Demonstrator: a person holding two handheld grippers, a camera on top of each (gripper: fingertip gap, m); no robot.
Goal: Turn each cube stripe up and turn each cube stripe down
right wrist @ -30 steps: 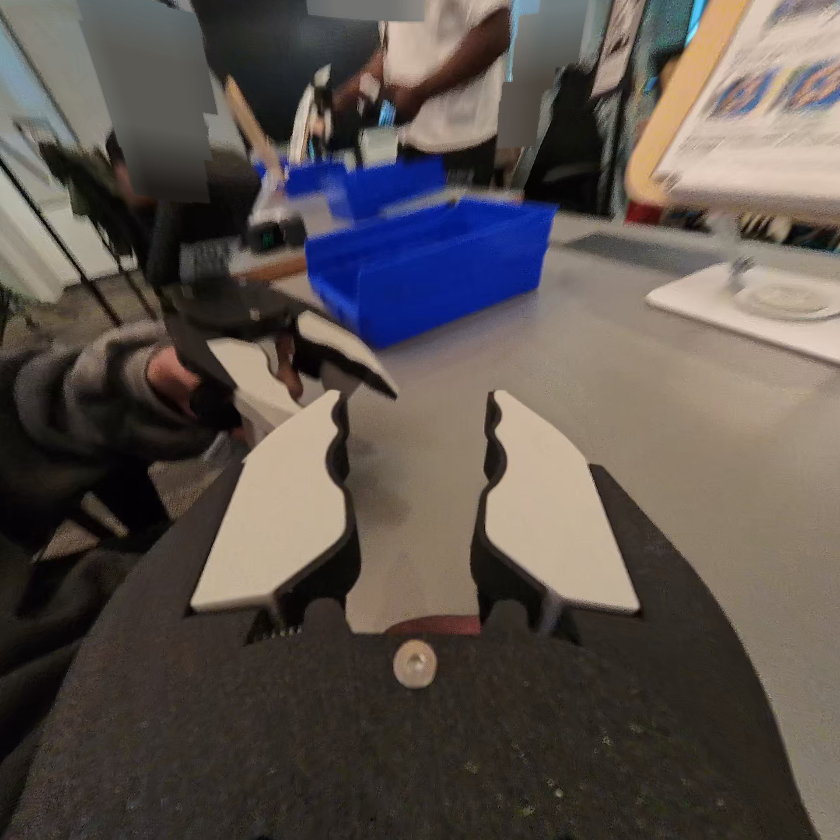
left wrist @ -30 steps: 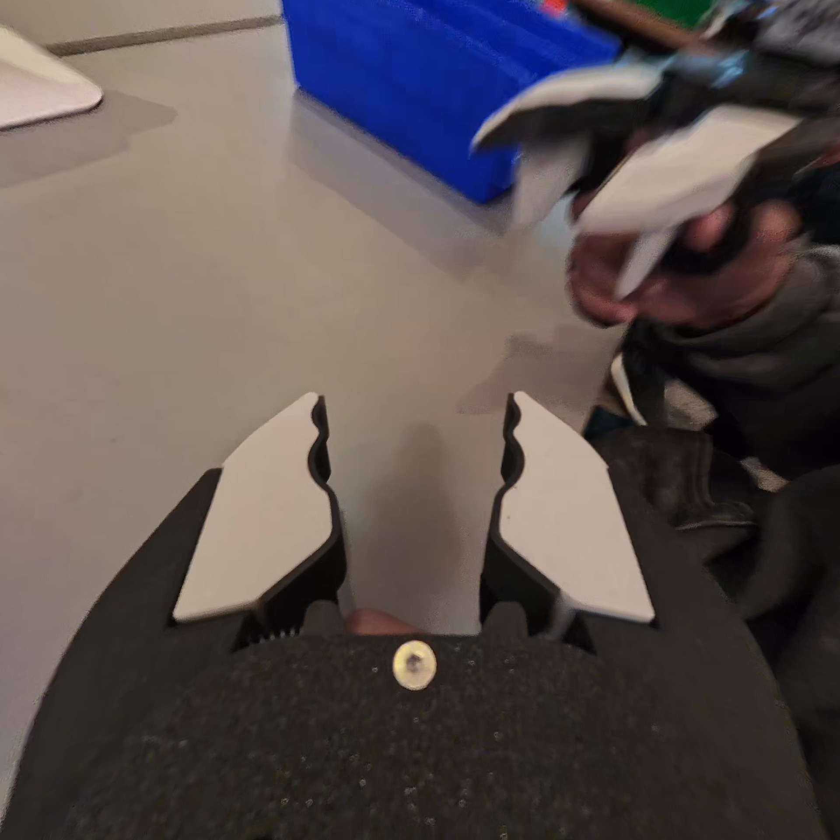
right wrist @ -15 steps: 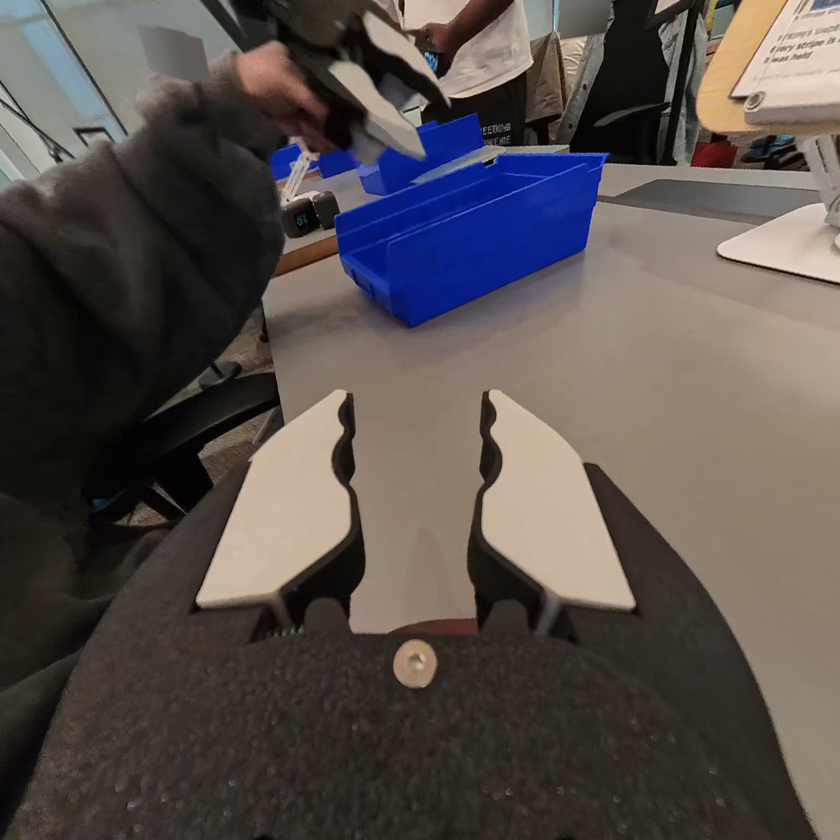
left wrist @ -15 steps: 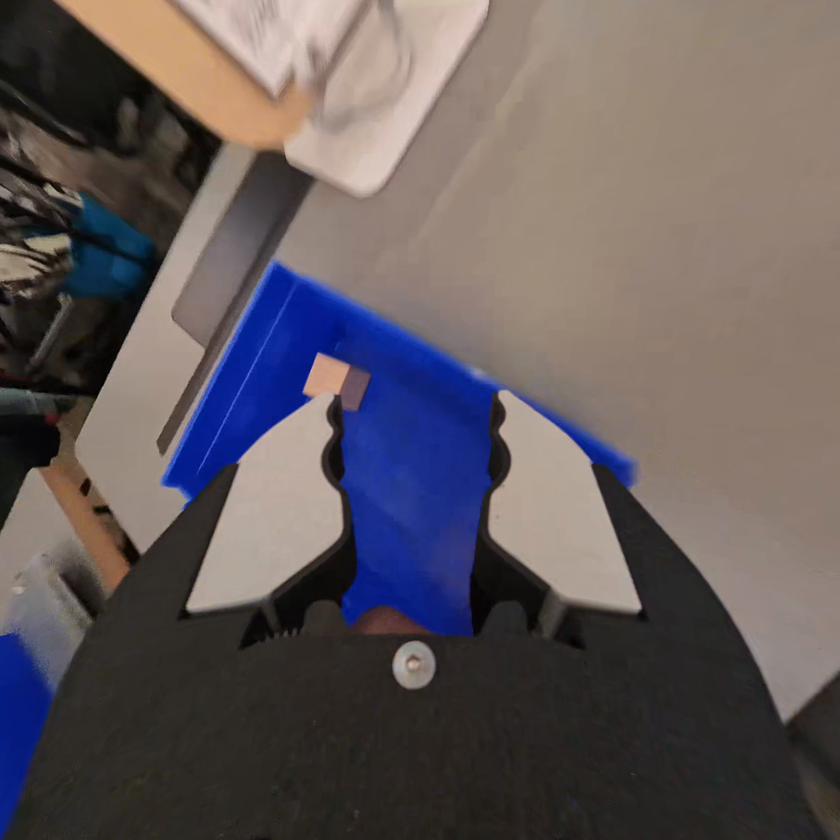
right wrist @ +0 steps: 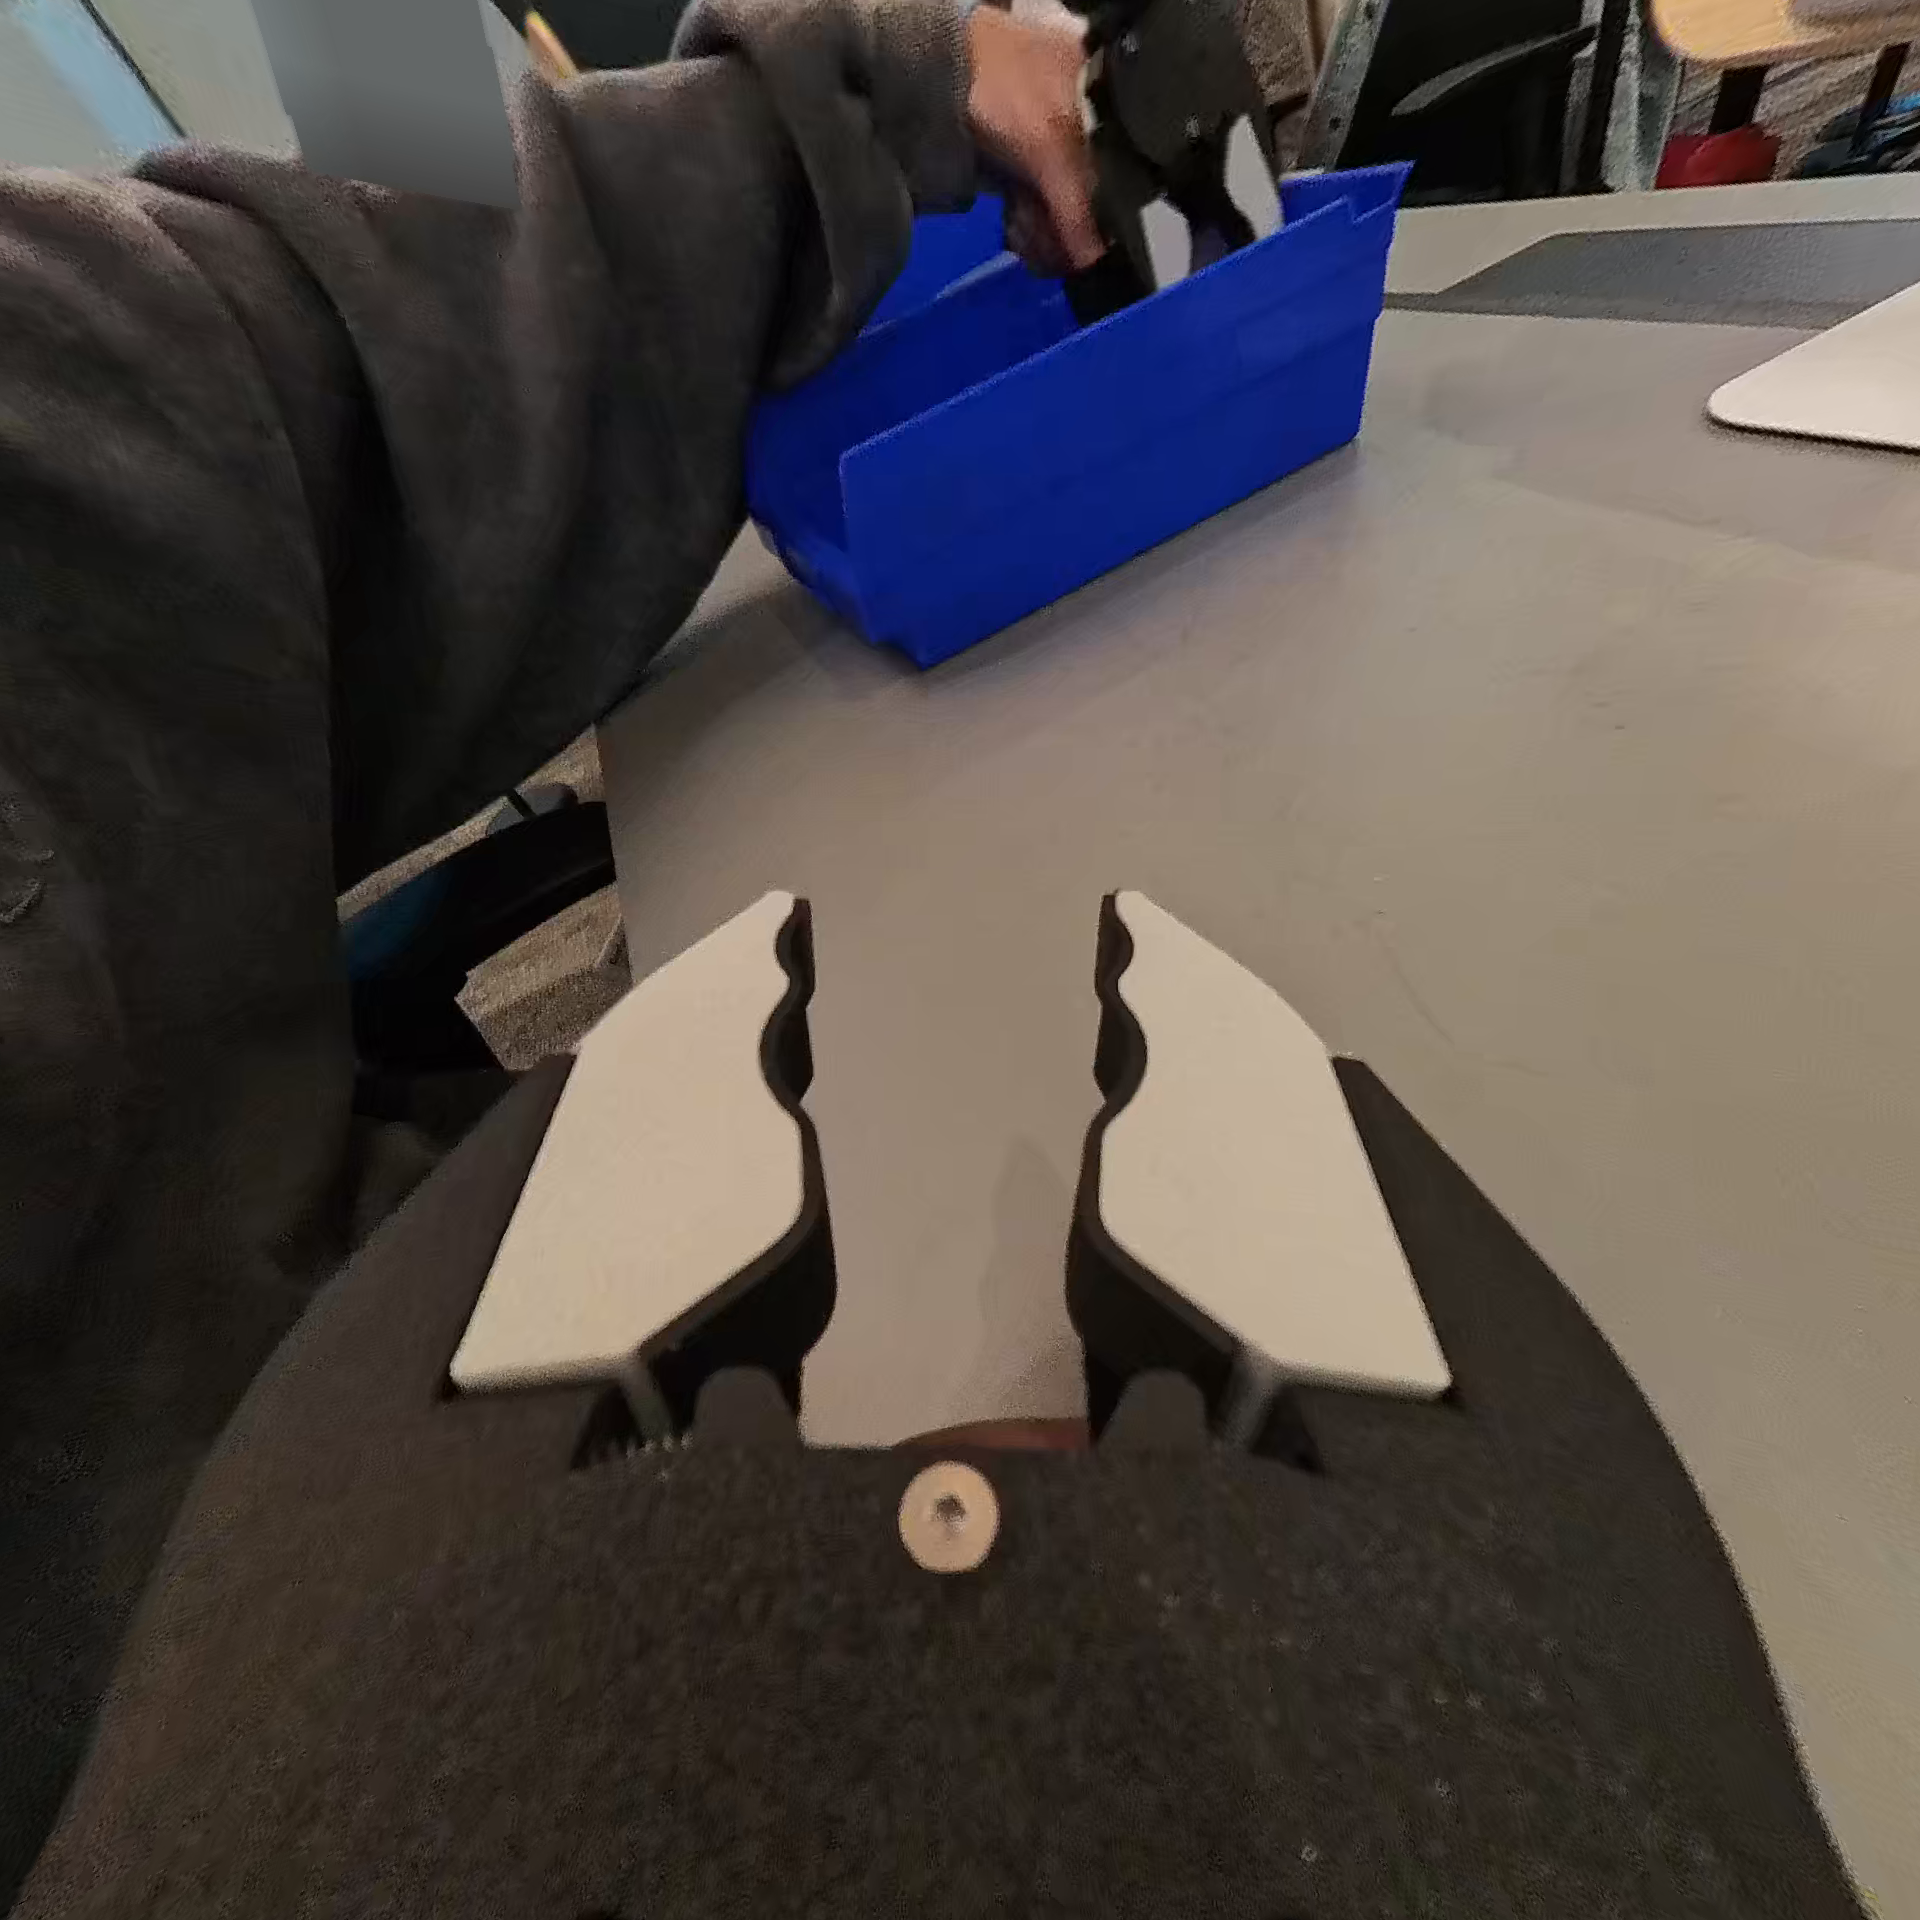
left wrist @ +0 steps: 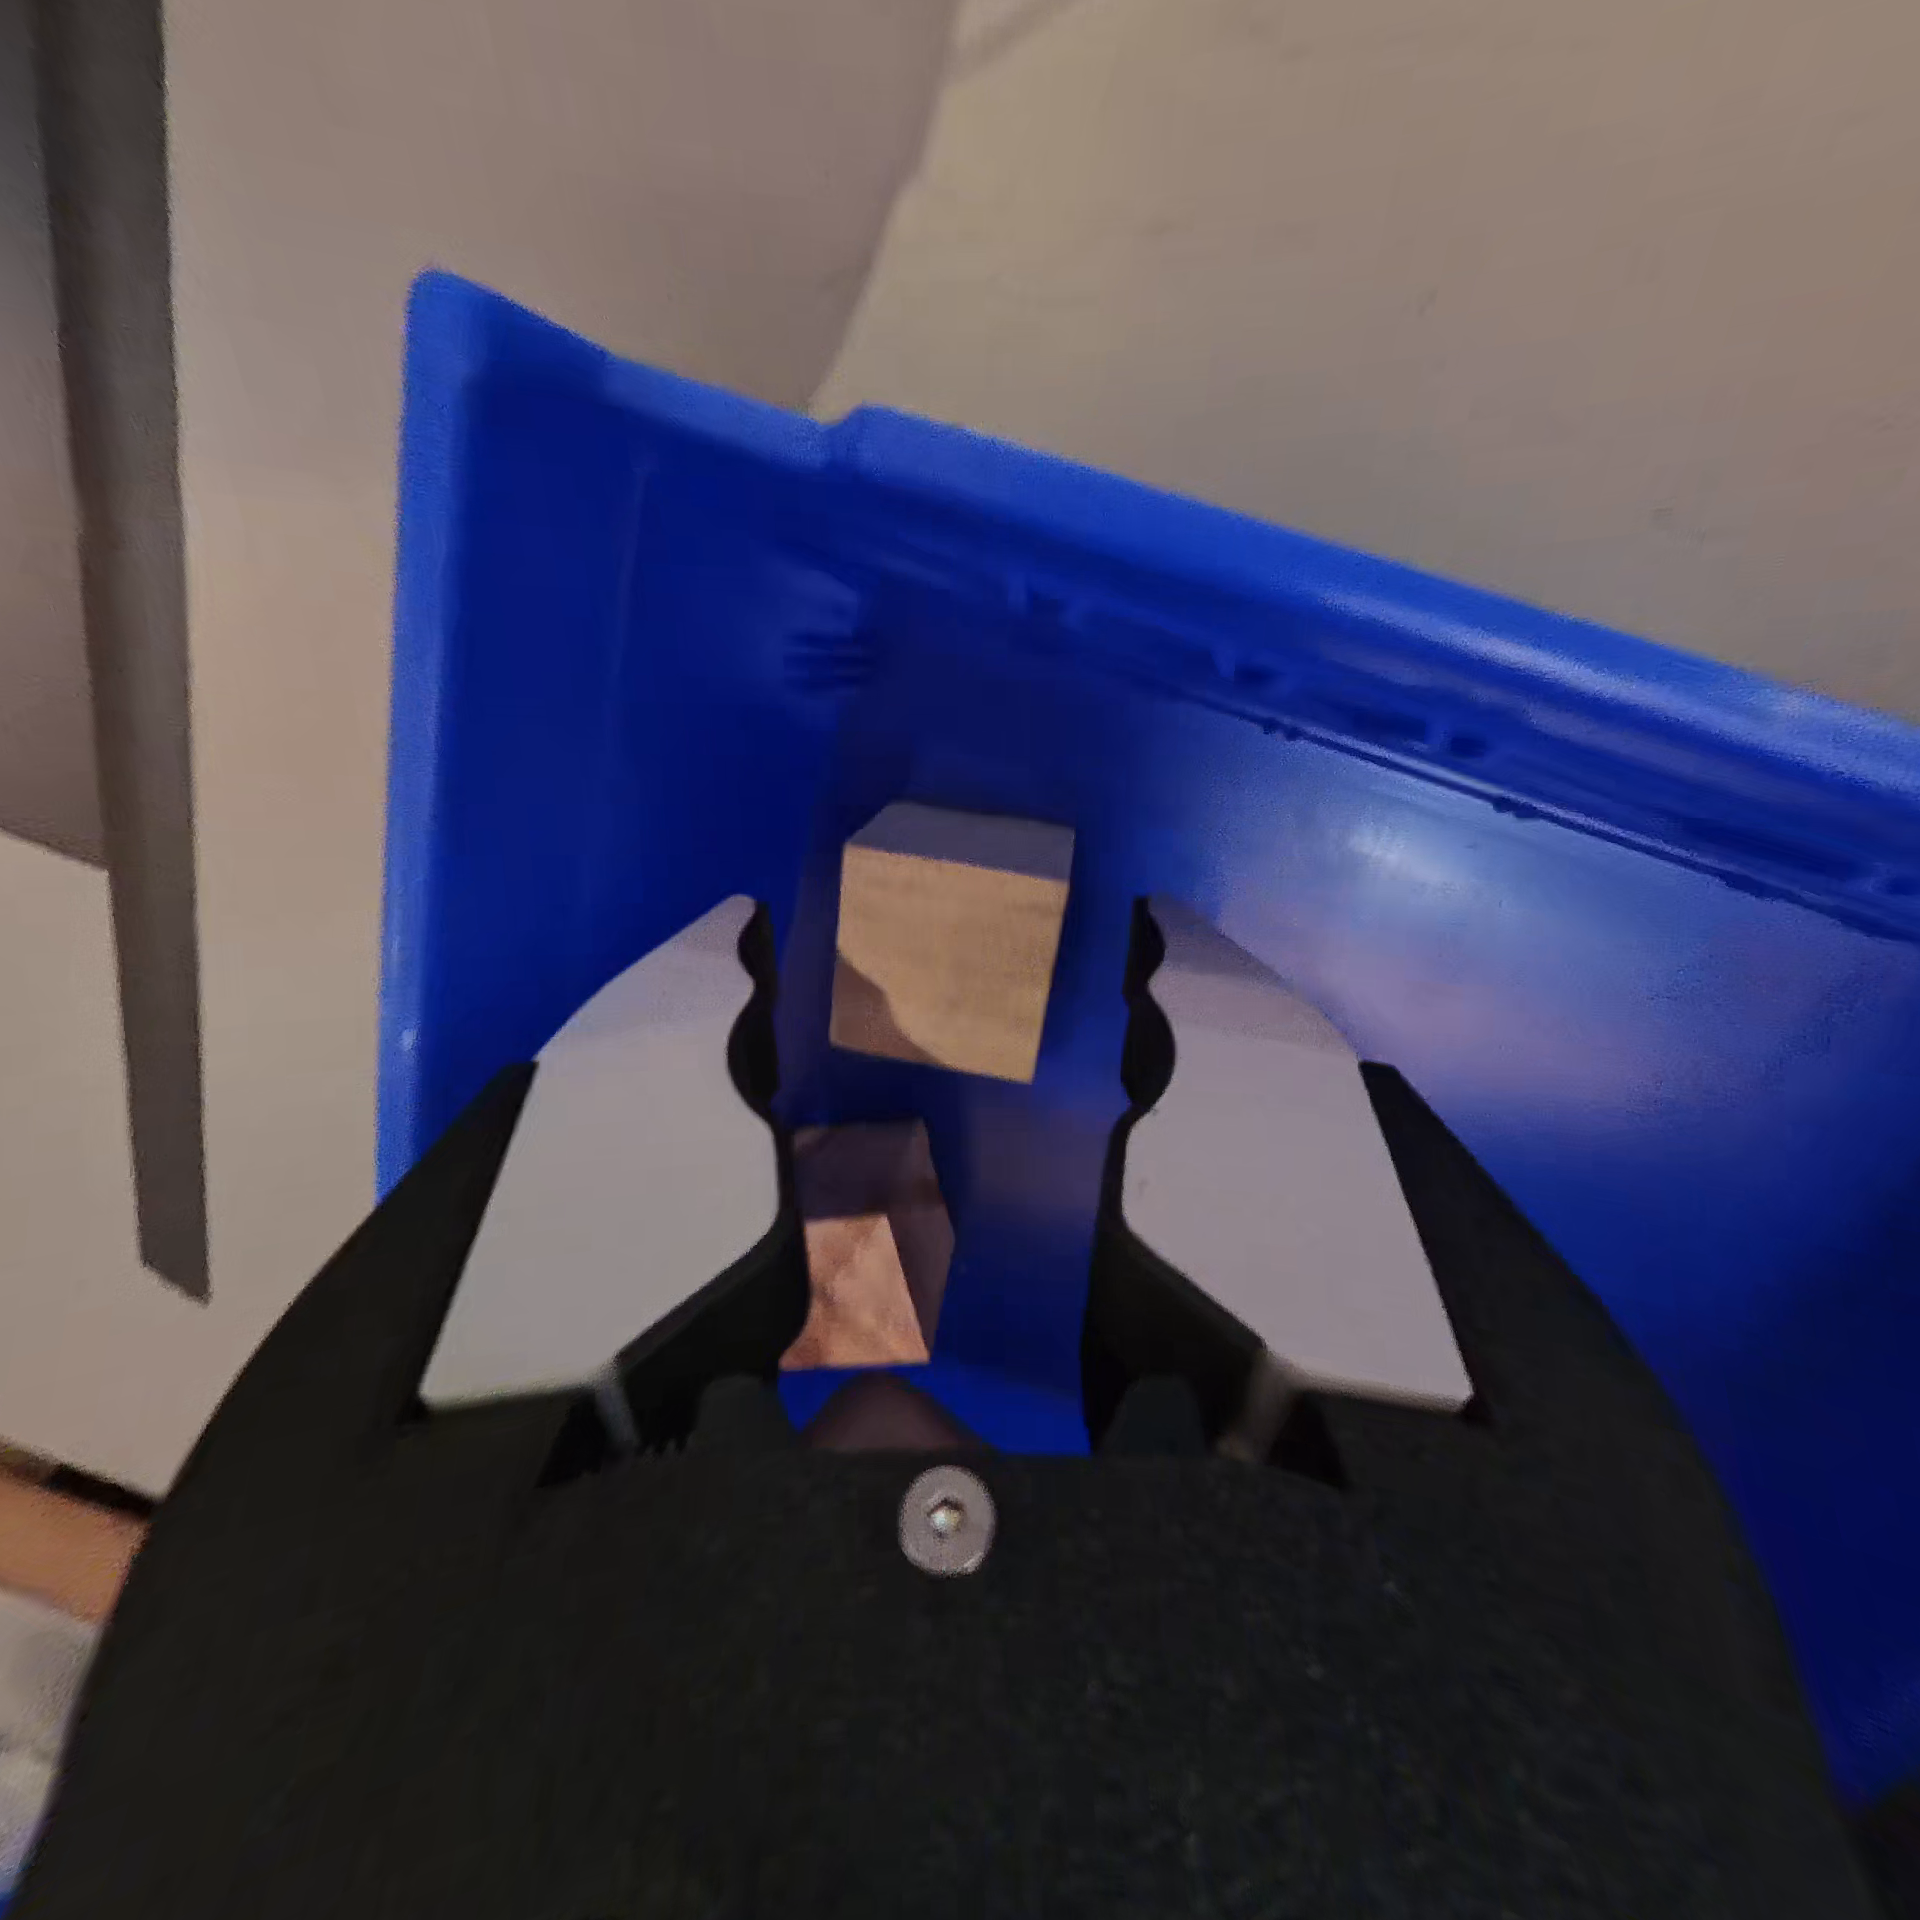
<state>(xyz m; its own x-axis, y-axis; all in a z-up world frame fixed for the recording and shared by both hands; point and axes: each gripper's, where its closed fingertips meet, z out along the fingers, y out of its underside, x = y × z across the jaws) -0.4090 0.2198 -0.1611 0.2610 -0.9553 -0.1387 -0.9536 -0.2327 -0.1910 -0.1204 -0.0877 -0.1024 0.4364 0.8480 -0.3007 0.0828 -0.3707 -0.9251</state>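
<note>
The left hand-held gripper (left wrist: 945,914), jaws apart, hovers over the far cube (left wrist: 948,951); the blue bin (left wrist: 582,727) wall could block it. The right hand-held gripper (right wrist: 951,914) is also apart.

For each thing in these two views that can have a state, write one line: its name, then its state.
left gripper: open, inside the bin, nothing held.
right gripper: open, empty, over the table.
far cube: on the bin floor, ungripped, no stripe visible.
near cube: on the bin floor, partly hidden.
blue bin: upright on the table.
</note>
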